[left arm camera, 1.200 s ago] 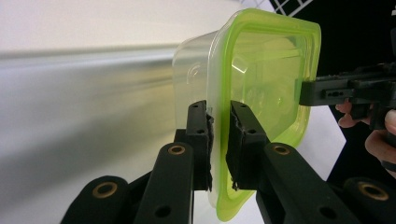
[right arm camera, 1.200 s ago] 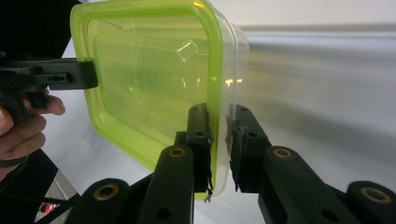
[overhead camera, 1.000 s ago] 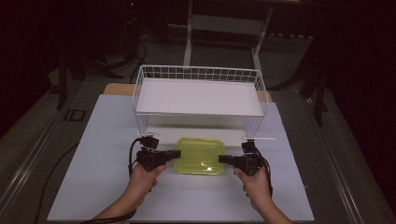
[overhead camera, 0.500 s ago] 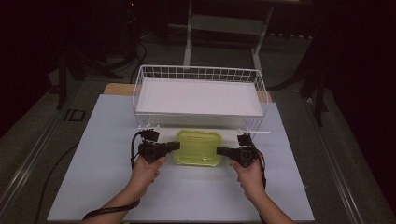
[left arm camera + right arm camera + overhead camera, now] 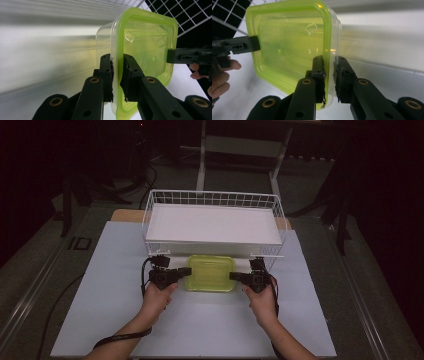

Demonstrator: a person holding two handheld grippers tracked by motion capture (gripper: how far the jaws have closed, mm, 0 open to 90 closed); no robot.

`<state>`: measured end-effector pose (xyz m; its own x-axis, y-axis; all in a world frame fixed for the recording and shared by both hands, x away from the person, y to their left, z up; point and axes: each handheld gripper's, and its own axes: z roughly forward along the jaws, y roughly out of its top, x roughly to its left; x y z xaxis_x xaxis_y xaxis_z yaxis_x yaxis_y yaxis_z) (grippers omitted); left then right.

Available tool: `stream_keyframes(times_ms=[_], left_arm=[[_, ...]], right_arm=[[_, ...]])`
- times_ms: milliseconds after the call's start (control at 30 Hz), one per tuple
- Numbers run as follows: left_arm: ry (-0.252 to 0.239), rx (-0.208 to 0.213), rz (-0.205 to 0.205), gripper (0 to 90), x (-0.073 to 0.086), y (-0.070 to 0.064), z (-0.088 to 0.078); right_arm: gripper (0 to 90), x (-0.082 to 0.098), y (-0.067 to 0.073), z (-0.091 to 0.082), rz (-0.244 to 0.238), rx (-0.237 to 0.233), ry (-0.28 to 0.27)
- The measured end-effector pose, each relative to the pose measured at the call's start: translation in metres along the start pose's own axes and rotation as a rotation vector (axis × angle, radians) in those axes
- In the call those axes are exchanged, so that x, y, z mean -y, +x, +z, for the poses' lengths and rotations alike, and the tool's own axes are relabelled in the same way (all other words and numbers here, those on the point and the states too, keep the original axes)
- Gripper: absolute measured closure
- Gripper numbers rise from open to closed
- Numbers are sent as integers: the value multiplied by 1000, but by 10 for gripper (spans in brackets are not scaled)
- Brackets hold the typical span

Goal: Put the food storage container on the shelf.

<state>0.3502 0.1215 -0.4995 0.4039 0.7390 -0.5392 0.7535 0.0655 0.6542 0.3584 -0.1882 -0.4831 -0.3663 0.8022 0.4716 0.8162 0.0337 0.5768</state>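
A clear plastic container with a yellow-green lid [image 5: 210,272] hangs between both grippers, just in front of the white wire basket [image 5: 150,205]. My left gripper [image 5: 188,271] is shut on the lid's left rim; in the left gripper view its jaws pinch the rim of the container [image 5: 145,47] at my left gripper [image 5: 117,65]. My right gripper [image 5: 232,276] is shut on the right rim; in the right gripper view the container [image 5: 287,47] has its edge clamped by my right gripper [image 5: 329,67]. Each gripper view also shows the opposite gripper's jaw on the far rim.
The wire basket stands at the back of the white table sheet [image 5: 100,285] and holds a flat white board [image 5: 212,222]. A wooden table edge [image 5: 122,214] shows behind it. Dark floor and a metal stand [image 5: 202,150] lie beyond.
Both hands have carried the container away from the person, from the middle of the sheet up to the basket's front wall. Both grips are unchanged.
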Motion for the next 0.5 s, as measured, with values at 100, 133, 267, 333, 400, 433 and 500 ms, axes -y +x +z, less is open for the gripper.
stream_keyframes(times_ms=[100, 133, 267, 333, 400, 433, 500], left_arm=[[-1, -6, 8, 800, -4, 2, 2], [-7, -7, 13, 800, -5, 3, 3], [-17, -11, 5, 800, -5, 6, 7], [-17, -14, 4, 799, -5, 8, 10], [-17, -18, 0, 799, -5, 10, 13], [-19, -23, 5, 799, -5, 10, 14], [-29, -20, 4, 799, -4, 11, 16]], right_arm=[[791, -4, -2, 3, 8, 6, -8], [791, -5, -2, 3, 10, 7, -11], [790, -7, -3, 7, 7, 16, -25], [788, -8, -4, 10, 1, 30, -34], [788, -7, -6, 13, 11, 34, -36], [788, -7, -7, 14, 16, 34, -34], [787, -6, -9, 16, 22, 39, -37]])
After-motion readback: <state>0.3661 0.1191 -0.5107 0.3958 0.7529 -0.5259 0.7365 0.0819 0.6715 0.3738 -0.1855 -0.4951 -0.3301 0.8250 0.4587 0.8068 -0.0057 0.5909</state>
